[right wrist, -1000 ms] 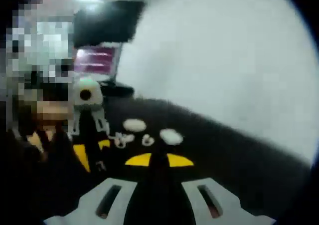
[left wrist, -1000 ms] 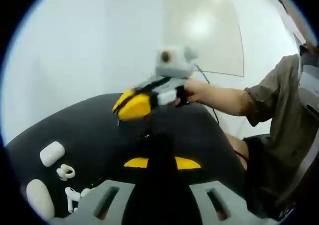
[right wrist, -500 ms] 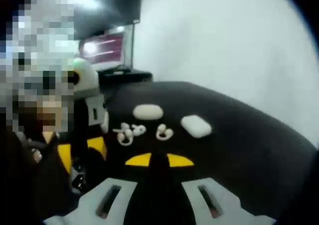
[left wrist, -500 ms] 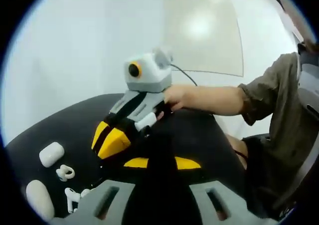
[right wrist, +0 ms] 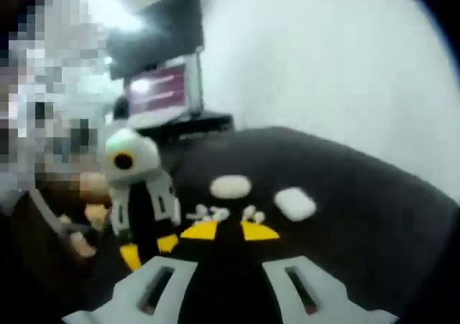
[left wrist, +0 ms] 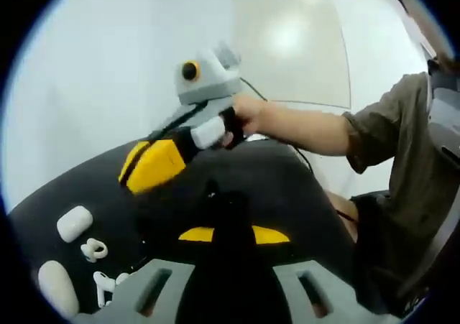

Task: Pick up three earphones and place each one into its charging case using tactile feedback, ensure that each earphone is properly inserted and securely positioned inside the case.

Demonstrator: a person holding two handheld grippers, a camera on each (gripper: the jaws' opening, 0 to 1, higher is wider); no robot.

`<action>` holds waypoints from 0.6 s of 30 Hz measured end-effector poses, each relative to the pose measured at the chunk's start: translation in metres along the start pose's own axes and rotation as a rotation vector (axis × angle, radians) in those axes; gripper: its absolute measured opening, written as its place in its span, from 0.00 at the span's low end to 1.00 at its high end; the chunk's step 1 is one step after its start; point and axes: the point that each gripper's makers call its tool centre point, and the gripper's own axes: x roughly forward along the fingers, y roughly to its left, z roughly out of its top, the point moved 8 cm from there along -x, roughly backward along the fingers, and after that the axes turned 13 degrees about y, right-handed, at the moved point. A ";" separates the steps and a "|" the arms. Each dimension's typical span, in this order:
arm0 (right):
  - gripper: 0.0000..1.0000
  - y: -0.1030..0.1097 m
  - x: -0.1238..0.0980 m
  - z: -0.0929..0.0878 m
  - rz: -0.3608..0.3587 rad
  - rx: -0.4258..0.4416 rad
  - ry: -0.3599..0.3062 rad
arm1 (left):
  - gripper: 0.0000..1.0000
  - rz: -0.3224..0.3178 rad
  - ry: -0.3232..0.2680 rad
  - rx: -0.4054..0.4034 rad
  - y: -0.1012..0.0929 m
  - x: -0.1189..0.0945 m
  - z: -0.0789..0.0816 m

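Earphones (left wrist: 95,250) and smooth rounded cases (left wrist: 74,222) on black mat (left wrist: 72,191).

**What the two views leave unclear**

The right gripper view is soft with blur: the earphones (right wrist: 228,213) beside the two cases read as small white blobs, their count and pose impossible to tell. The screen (right wrist: 164,94) at the far left shows a pinkish glow, nothing legible. In the left gripper view, an earphone (left wrist: 106,284) near the left edge is partly hidden behind the grey jaw base, and the near case (left wrist: 57,288) is cut by the picture's margin. Whether either pair of jaws is parted cannot be told.
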 end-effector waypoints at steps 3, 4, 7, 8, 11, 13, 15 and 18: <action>0.14 0.000 0.019 -0.002 -0.006 -0.120 0.121 | 0.14 0.002 0.001 0.005 0.000 -0.001 0.000; 0.14 0.002 0.023 -0.002 0.005 -0.147 0.137 | 0.14 0.004 0.000 0.008 0.000 -0.001 -0.001; 0.14 0.005 0.027 0.001 0.044 -0.158 0.096 | 0.14 0.003 0.000 0.015 0.000 -0.002 -0.001; 0.14 0.006 0.026 0.002 0.052 -0.168 0.082 | 0.14 0.001 0.001 0.014 0.000 -0.002 -0.002; 0.14 0.005 0.026 0.001 0.053 -0.195 0.095 | 0.14 0.000 0.001 0.023 0.000 -0.003 -0.002; 0.14 0.002 0.027 0.000 0.045 -0.206 0.111 | 0.14 -0.001 0.002 0.029 0.000 -0.003 -0.002; 0.15 0.000 0.027 -0.001 0.061 -0.203 0.128 | 0.14 -0.001 0.002 0.034 0.000 -0.002 -0.002; 0.16 0.002 0.031 -0.003 0.117 -0.182 0.148 | 0.14 -0.004 0.006 0.034 0.000 -0.002 -0.002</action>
